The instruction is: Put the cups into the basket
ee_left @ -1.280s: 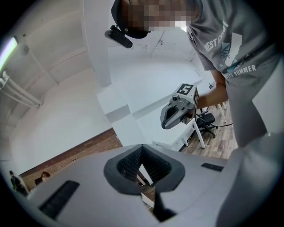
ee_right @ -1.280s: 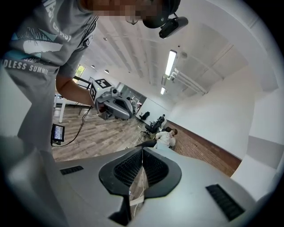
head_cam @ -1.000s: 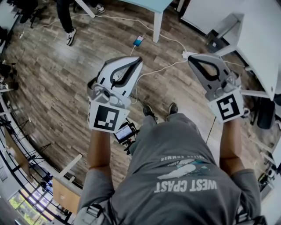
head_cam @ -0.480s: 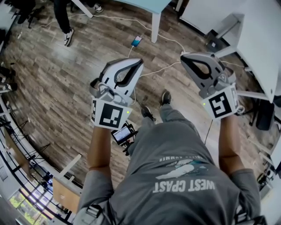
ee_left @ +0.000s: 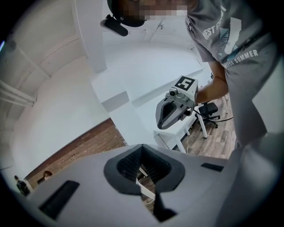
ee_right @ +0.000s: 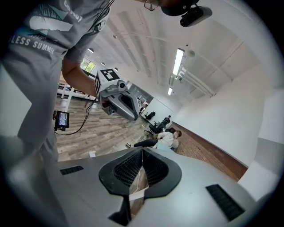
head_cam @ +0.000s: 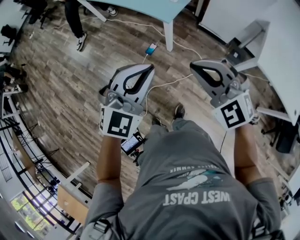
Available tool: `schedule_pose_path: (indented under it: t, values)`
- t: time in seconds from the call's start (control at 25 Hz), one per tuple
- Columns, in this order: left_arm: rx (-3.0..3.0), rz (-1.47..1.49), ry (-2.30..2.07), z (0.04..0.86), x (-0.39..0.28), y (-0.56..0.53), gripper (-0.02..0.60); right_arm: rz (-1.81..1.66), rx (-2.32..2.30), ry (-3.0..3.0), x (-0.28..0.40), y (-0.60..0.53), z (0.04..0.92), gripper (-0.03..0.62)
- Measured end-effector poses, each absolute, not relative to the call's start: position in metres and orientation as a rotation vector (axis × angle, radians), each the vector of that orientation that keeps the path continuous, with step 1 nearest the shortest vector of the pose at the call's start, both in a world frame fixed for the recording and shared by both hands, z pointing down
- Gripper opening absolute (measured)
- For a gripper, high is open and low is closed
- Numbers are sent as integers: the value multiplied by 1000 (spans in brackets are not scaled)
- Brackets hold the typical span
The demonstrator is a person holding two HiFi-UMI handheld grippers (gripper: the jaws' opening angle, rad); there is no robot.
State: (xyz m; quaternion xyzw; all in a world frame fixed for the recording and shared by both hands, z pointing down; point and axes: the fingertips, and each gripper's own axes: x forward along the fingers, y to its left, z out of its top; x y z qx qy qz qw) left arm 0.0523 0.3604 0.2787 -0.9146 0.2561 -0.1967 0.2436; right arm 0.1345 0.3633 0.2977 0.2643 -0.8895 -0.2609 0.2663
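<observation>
**Both grippers closed and empty above open floor**

Tools
- Left gripper: white shell, dark ribbed pads meeting at the tips, nothing between them. It carries a black-and-white marker cube at the wrist end.
- Right gripper: grey shell, ribbed pads pressed tip to tip, also empty. Its own marker cube faces up.
- The two are held side by side and well apart, both pointing away from the grey T-shirt.

Task items
- Cups and basket: not in any view.

Edges and free room
- Plank floor: a wide bare stretch lies to the left of the left gripper, and a bare strip runs between the two grippers.
- White table leg: it stands ahead of the gap, under a pale blue tabletop.
- White desk: its straight edge runs close along the right gripper's outer side.
- Another person's shoe: at the far left of the floor.

Surfaces and shapes
- Floor: brown wood-grain planks, matt.
- White cable: thin, and curves loosely under both grippers.
- Phone: flat with a lit screen, lying near the table leg.
- Small screen: dark casing, below the left gripper.
- Brick strip: red-brown, along the foot of a white wall.
</observation>
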Motion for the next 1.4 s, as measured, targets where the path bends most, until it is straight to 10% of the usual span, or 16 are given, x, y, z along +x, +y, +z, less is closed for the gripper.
schedule_pose_path:
  t: [1.4]
  values:
    - [-2514, -419, 612, 268, -40, 214, -3, -678, 844, -2333, 46, 227, 282, 14]
